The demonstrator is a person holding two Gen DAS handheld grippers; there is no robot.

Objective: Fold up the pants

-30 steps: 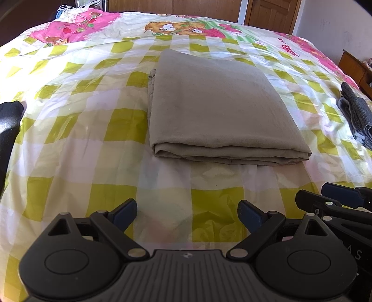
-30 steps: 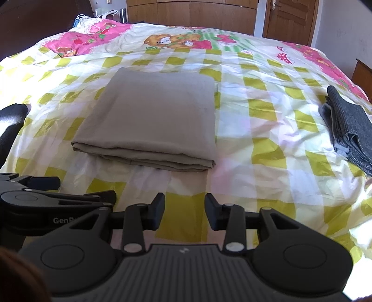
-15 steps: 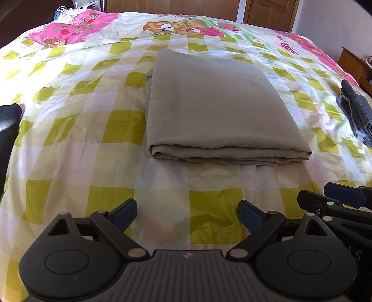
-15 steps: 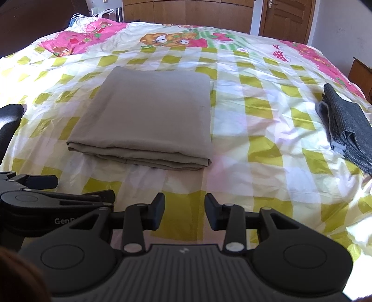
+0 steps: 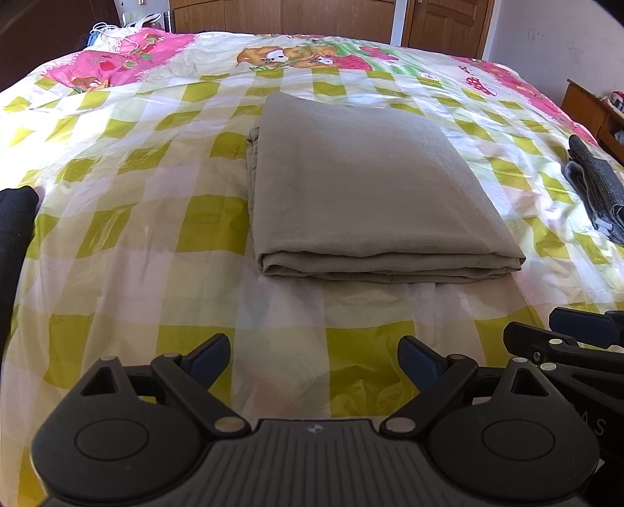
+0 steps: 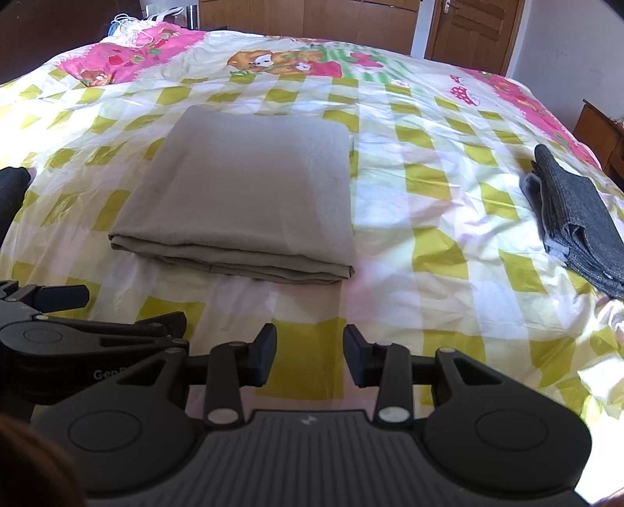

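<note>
The khaki pants (image 5: 362, 191) lie folded in a flat rectangle in the middle of the checked bedspread (image 5: 128, 273); they also show in the right wrist view (image 6: 249, 199). My left gripper (image 5: 314, 360) is wide open and empty, held above the bedspread near the bed's front edge, short of the pants' folded edge. My right gripper (image 6: 310, 357) is open with a narrower gap, also empty, beside the left one and short of the pants. The right gripper shows at the right edge of the left wrist view (image 5: 577, 343).
A folded dark grey garment (image 6: 577, 222) lies at the right side of the bed. A black cloth (image 5: 13, 222) lies at the left edge. Wooden wardrobes and a door (image 6: 474, 33) stand behind the bed, a wooden side table (image 5: 592, 113) to the right.
Both grippers have drawn back slightly from the folded pants and tilted a little higher. The jaws have kept their openings. The pants have not moved.
</note>
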